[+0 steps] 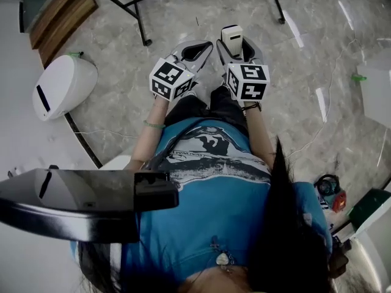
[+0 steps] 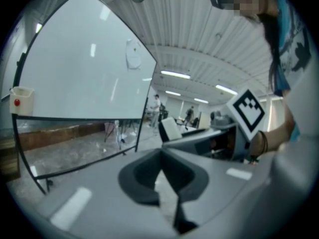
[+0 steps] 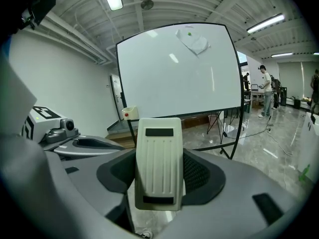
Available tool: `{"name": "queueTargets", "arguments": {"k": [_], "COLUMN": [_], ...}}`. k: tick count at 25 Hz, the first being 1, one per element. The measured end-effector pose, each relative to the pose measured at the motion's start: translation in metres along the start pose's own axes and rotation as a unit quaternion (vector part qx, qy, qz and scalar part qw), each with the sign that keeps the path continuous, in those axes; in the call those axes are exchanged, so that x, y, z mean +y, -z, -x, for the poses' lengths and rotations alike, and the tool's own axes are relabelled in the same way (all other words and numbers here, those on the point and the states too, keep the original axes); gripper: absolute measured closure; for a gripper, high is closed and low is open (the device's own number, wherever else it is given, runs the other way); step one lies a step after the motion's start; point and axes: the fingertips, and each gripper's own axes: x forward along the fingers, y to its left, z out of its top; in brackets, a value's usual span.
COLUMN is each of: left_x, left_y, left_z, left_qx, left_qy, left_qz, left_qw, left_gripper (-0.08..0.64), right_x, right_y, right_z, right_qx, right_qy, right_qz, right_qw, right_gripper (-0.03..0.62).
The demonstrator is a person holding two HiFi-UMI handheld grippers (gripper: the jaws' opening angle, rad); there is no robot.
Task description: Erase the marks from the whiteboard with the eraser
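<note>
Well short of the whiteboard (image 3: 177, 73), the right gripper (image 3: 159, 153) has its jaws clamped on the sides of the eraser (image 3: 158, 171), a cream ribbed block that stands on end and faces the whiteboard. Equally far from the whiteboard, the left gripper (image 2: 162, 156) has its jaws pressed together with nothing between them. Near the whiteboard's top edge sits a pale patch (image 3: 193, 41), and a small box (image 3: 129, 112) hangs at the whiteboard's lower left corner.
</note>
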Motion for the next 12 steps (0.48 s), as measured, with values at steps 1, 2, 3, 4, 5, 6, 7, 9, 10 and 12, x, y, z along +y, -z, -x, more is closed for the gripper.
{"name": "queueTargets", "arguments": {"k": [1, 2, 3, 4, 5, 6, 7, 9, 10, 12], "left_x": [-0.001, -0.002, -0.003, -0.004, -0.005, -0.004, -0.004, -0.005, -0.006, -0.009], "left_y": [0.002, 0.005, 0.008, 0.012, 0.016, 0.019, 0.022, 0.024, 0.025, 0.024], "left_z": [0.009, 0.017, 0.026, 0.034, 0.041, 0.048, 0.053, 0.062, 0.066, 0.072], "left_qx": [-0.001, -0.002, -0.002, -0.003, -0.004, -0.005, -0.008, -0.016, -0.019, -0.025], "left_qy": [0.002, 0.006, 0.01, 0.014, 0.018, 0.021, 0.024, 0.029, 0.031, 0.035], "left_qz": [0.001, 0.001, 0.002, 0.003, 0.004, 0.005, 0.006, 0.008, 0.01, 0.009], "left_qw": [1.0, 1.0, 0.9999, 0.9999, 0.9998, 0.9998, 0.9997, 0.9994, 0.9993, 0.999], "left_gripper": [0.558, 0.558, 0.558, 0.558, 0.558, 0.558, 0.558, 0.558, 0.558, 0.558], "right_x": [0.009, 0.017, 0.026, 0.034, 0.042, 0.05, 0.057, 0.068, 0.072, 0.079], "right_y": [0.005, 0.01, 0.015, 0.02, 0.025, 0.03, 0.035, 0.043, 0.046, 0.051], "right_z": [0.003, 0.007, 0.011, 0.014, 0.016, 0.017, 0.018, 0.022, 0.025, 0.031], "right_qx": [0.003, 0.007, 0.01, 0.013, 0.016, 0.018, 0.02, 0.023, 0.024, 0.026], "right_qy": [0.002, 0.005, 0.008, 0.012, 0.014, 0.016, 0.018, 0.02, 0.022, 0.025], "right_qz": [-0.001, -0.002, -0.002, -0.001, 0.0, 0.0, 0.0, 0.0, 0.001, 0.004], "right_qw": [1.0, 1.0, 1.0, 1.0, 1.0, 1.0, 1.0, 1.0, 0.999, 0.999], "right_gripper": [0.33, 0.33, 0.33, 0.33, 0.33, 0.33, 0.33, 0.33, 0.33, 0.33]}}
